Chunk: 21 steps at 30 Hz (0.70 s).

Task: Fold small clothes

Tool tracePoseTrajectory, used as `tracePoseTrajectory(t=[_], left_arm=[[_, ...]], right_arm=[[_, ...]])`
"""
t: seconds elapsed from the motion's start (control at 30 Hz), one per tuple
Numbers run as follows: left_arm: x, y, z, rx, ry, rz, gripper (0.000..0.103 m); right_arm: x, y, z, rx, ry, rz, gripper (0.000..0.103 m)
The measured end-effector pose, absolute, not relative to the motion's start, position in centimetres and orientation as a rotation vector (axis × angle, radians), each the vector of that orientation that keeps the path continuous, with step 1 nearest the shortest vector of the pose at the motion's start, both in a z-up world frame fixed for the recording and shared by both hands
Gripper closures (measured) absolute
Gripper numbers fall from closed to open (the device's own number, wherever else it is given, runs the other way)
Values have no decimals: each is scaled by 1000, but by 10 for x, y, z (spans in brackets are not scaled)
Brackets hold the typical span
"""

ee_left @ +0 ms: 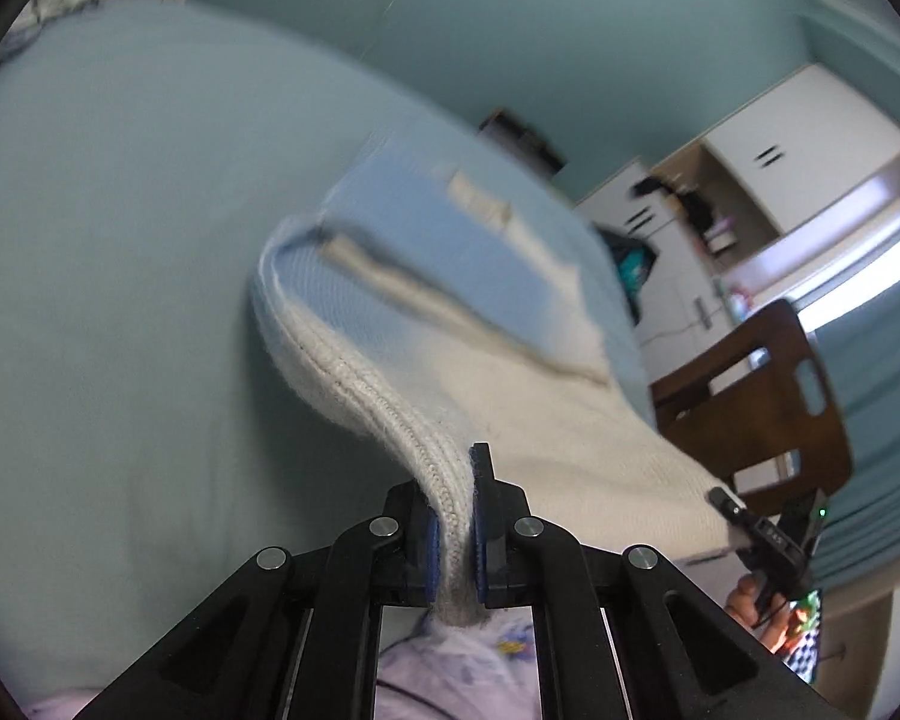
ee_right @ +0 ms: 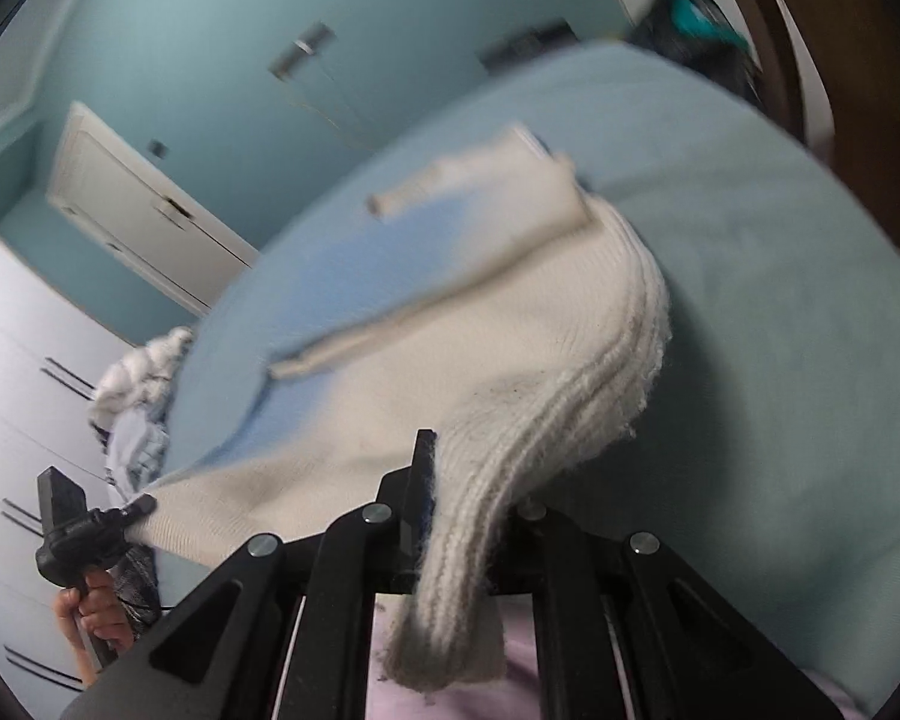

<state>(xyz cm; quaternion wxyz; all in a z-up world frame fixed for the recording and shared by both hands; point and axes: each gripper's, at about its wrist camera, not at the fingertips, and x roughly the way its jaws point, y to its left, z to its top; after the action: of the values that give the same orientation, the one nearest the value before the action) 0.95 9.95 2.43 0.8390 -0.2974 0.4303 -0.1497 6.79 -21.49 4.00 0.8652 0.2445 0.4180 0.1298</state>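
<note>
- Right, my left gripper (ee_left: 453, 531) is pinched tight on the ribbed hem of the knit (ee_left: 450, 324), the blue pads pressing it from both sides.
- My right gripper (ee_right: 450, 516) is clamped on the other corner of that hem; the rib spills over its right finger and hangs down toward 6 o'clock.
- The knit is cream with a pale blue part and stretches between the two grippers, lifted off the bed (ee_left: 120, 300); its far end, up toward 12 o'clock, is blurred, so I cannot tell whether it touches the bed.
- In the left wrist view the right gripper sits at 4 o'clock, gripping the cloth's edge, with a hand (ee_left: 756, 606) under it.
- In the right wrist view the left gripper shows at 8 o'clock, a hand (ee_right: 93, 612) on its handle.
- A heap of clothes (ee_right: 138, 384) lies at the bed's edge, at 9 o'clock in the right view.
- A wooden chair (ee_left: 768, 396) stands at 3 o'clock in the left view, white cabinets (ee_left: 798, 144) beyond it.
</note>
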Motion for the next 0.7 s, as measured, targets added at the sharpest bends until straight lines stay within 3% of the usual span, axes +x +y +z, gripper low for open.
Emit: tracePoseTrajectory(t=[0.23,0.4,0.7], left_arm=[[-2,128,95,-669,764,-342,97],[-27,141,139,-639,713,-366,97],[-80,157,154,-663,733,-411,96]], right_arm=[[42,-229,96,685,656,347,98],[12,-222,140,654,589,369,98],[-41,-221,187,631,602,419,98]])
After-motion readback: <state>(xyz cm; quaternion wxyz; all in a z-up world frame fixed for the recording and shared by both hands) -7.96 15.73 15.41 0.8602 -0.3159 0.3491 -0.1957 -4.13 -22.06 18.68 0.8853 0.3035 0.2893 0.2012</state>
